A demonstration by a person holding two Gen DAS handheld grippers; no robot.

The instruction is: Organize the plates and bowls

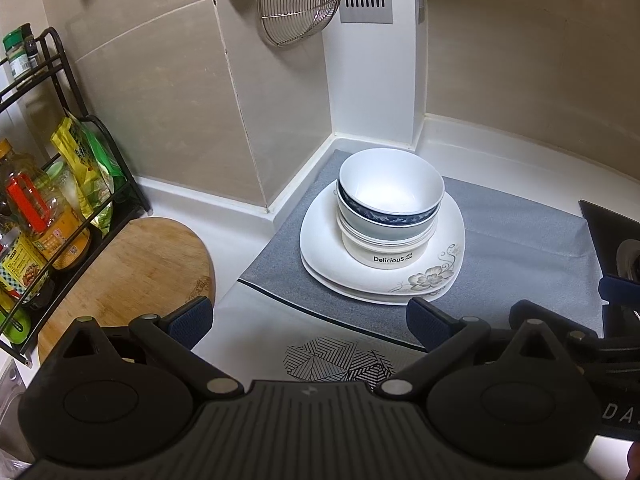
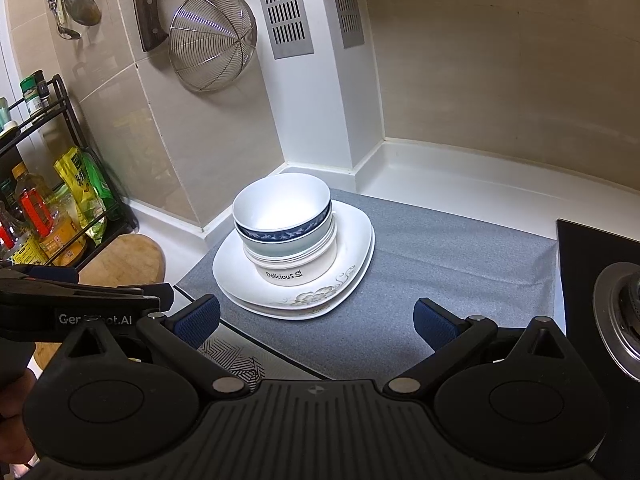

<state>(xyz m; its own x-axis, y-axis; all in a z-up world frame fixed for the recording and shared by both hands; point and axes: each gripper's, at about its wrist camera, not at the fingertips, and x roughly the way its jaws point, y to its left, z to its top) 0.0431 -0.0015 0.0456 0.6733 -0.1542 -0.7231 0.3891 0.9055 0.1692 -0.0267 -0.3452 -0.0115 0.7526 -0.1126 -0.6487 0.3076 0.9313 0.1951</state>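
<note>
Black wire rack (image 1: 60, 216): standing at the far left of the white bench (image 1: 240, 216), holding oil bottles, yellow and green packets and spice jars.
Round wooden cutting board (image 1: 132, 272): lying flat on the bench just beside the rack's foot.
Left tongs (image 1: 308, 322): hovering low over the near edge of the bench, its blue-padded fingers (image 1: 192, 320) standing wide apart and gripping nothing.
Grey cloth mat (image 1: 520, 248): lying spread over the bench in the corner, a white strip with a black line pattern running along its near edge.
Stack of white square plates (image 1: 400, 280): sitting on the grey mat near the wall corner; the top plate is showing a grey flower print at its near right corner.
Stack of bowls (image 1: 388, 216): sitting in the middle of the top plate; a white bowl lettered "DeliciouS" is lying at the bottom, and a white bowl with a dark blue patterned band is nesting on top, open side up.
Wire mesh skimmer (image 2: 212, 40): hanging on the tiled wall above the stack, beside a cleaver and ladles.
Right tongs (image 2: 316, 322): hovering in front of the plates, well short of them, fingers spread wide and holding nothing.
Black stove top (image 2: 600, 280): sitting at the far right, touching the mat's edge, with a metal burner ring showing.
</note>
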